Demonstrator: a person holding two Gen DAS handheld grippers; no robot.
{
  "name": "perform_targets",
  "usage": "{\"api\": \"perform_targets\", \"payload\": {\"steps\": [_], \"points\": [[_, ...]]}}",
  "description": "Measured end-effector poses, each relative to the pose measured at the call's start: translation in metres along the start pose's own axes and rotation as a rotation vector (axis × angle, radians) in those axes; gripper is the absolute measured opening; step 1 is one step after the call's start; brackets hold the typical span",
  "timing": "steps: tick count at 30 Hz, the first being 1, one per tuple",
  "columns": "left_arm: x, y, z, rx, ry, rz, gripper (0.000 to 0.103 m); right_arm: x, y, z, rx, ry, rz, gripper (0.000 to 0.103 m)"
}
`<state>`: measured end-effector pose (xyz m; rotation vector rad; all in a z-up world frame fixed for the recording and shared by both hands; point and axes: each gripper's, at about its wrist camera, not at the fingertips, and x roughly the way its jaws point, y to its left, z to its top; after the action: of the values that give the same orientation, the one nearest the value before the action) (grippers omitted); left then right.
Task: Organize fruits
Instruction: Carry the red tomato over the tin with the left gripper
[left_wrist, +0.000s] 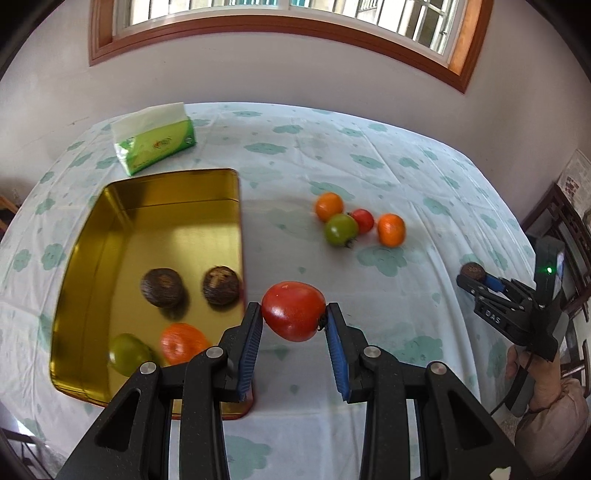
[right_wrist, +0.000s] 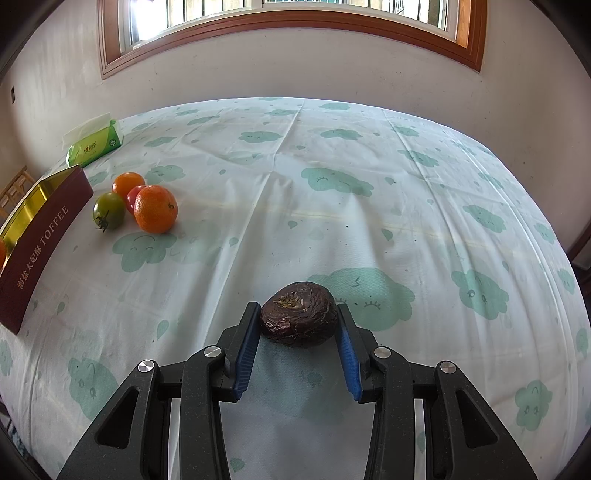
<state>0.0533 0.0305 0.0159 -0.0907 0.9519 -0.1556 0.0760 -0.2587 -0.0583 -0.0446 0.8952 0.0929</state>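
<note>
Currently the tin (right_wrist: 40, 240) is showing "TOFFEE" plus a run of Chinese characters in pale print along its maroon side wall; the green tissue pack (right_wrist: 96, 144) is carrying a logo too small to read, and the right gripper's body is showing "DAS" in the left wrist view. Left gripper (left_wrist: 294, 317) is clamping a red tomato (left_wrist: 293, 311) between its blue pads, jaws partly closed, and is holding it just right of the tin's gold-lined rim (left_wrist: 239, 229). Right gripper (right_wrist: 298, 317) is pinching a wrinkled dark passion fruit (right_wrist: 299, 314) the same way, over the cloud-print tablecloth (right_wrist: 369, 177), well to the right of the tin. Inside the tin, two more dark passion fruits (left_wrist: 162, 287) are lying side by side, with an orange (left_wrist: 183, 342) and a green tomato (left_wrist: 128, 353) nearer the camera, all slightly blurred. Four fruits are sitting loose in a cluster on the cloth beyond the tin: two oranges (right_wrist: 155, 208), a small red tomato (right_wrist: 133, 197) and a green tomato with stem (right_wrist: 109, 210), touching or nearly so. Tissue pack is lying behind the tin near the wall under the wood-framed window (right_wrist: 288, 22). Between the held tomato and the tin interior only the tin's side wall is standing.
</note>
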Motion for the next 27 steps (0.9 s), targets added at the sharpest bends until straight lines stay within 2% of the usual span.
{"api": "perform_targets", "payload": {"steps": [14, 27], "points": [[-0.004, 0.084, 0.012, -0.123, -0.006, 0.125, 0.031, 0.0, 0.0, 0.0, 0.0, 0.0, 0.0, 0.041], [0.014, 0.124, 0.006, -0.172, 0.034, 0.159, 0.031, 0.0, 0.0, 0.0, 0.0, 0.0, 0.0, 0.041]]}}
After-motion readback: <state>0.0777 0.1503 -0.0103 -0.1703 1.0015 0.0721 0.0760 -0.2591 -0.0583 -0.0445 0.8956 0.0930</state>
